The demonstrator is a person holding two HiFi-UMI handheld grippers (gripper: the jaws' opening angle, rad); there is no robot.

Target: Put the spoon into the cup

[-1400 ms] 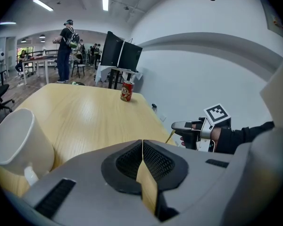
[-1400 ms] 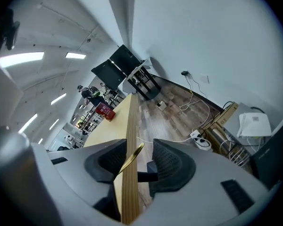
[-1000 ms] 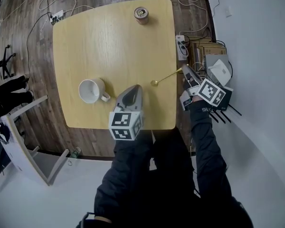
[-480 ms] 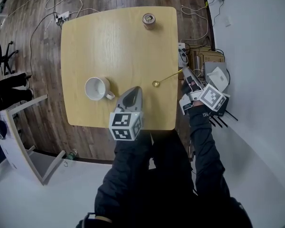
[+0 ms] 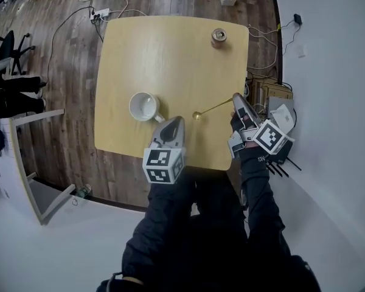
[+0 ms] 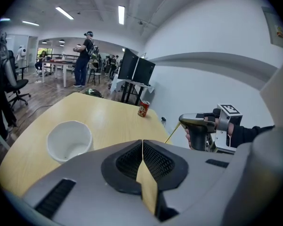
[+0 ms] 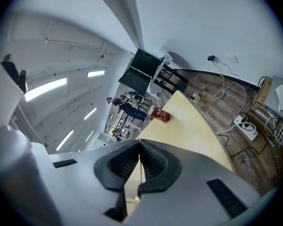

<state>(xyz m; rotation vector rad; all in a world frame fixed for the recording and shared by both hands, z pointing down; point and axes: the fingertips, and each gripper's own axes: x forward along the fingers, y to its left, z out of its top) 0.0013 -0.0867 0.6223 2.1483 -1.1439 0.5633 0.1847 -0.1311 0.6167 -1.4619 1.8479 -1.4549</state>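
A white cup stands on the yellow table, handle toward me; it also shows in the left gripper view as the cup. A thin gold spoon hangs over the table's right part, bowl toward the cup. My right gripper is shut on the end of its handle. In the right gripper view the spoon runs between the closed jaws of the right gripper. My left gripper is shut and holds nothing, just right of the cup near the front edge; the left gripper sees the right gripper at its right.
A small can stands at the table's far right corner. Cables and a power strip lie on the wood floor behind. Boxes sit right of the table by the wall. Chairs stand at the left. People stand far off.
My right gripper has lifted the spoon off the table and carried it left, nearer the cup. The left gripper has risen a little. The head view has shifted.
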